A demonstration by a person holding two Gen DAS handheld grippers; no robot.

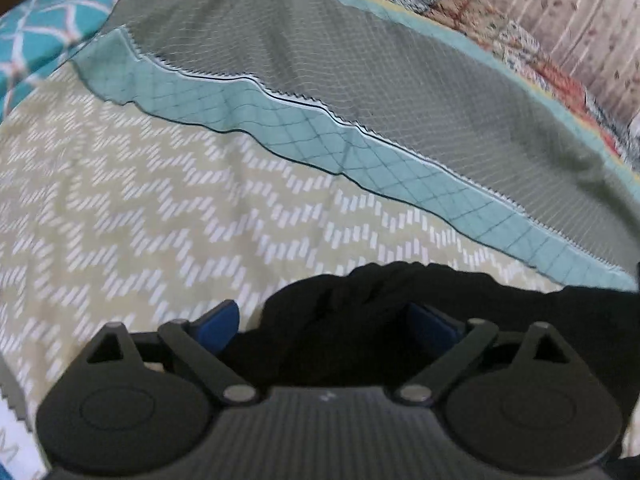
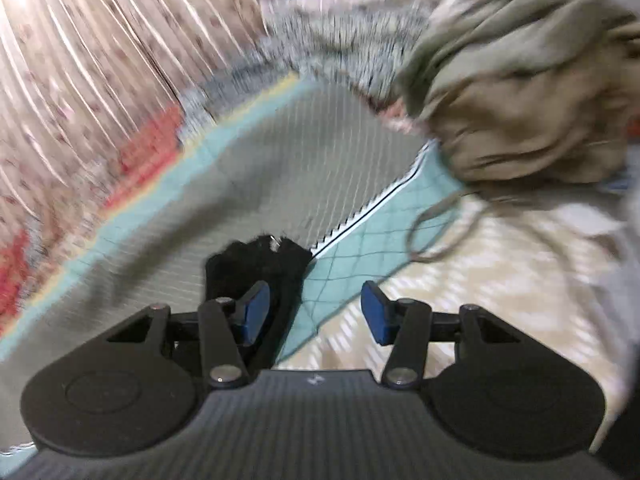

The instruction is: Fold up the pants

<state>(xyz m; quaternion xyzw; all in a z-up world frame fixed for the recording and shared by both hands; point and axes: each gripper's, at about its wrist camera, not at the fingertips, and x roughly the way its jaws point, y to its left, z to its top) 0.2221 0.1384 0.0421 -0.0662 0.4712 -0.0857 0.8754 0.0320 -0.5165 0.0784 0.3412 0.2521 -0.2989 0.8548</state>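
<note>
Left tongs [image 1: 332, 320] spread wide over black pants [image 1: 500, 320], nothing gripped, right tongs [image 2: 316, 312] released, pants end beside left pad

The pants [image 1: 420, 320] are black, soft and rumpled, lying bunched on the patterned bed cover; in the left wrist view a dark mound of them fills the lower right, its wrinkled top edge against the cream zigzag print; in the right wrist view one black end [image 2: 256, 264] lies across the grey and teal bands, its edge ragged, blurred.
</note>
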